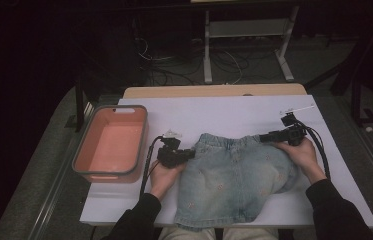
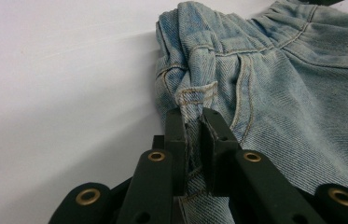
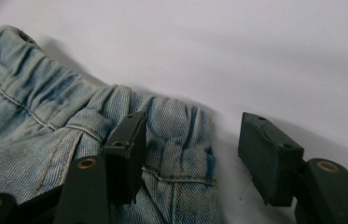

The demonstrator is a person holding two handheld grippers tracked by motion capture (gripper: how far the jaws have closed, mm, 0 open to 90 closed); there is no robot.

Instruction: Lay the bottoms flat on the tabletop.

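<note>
the denim shorts lie flat on the white desk, waistband away from the person. the left tongs are clamped on the waistband's left corner, fabric pinched between the jaws. the right tongs stand apart at the waistband's right corner, one jaw over the denim, the other over bare desk just beside it. a pink bin sits at the desk's left edge.

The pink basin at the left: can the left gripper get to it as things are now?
Probably not freely. The left gripper is shut on the denim shorts, so it must let go or drag them along. The white table between it and the pink basin is bare.
</note>
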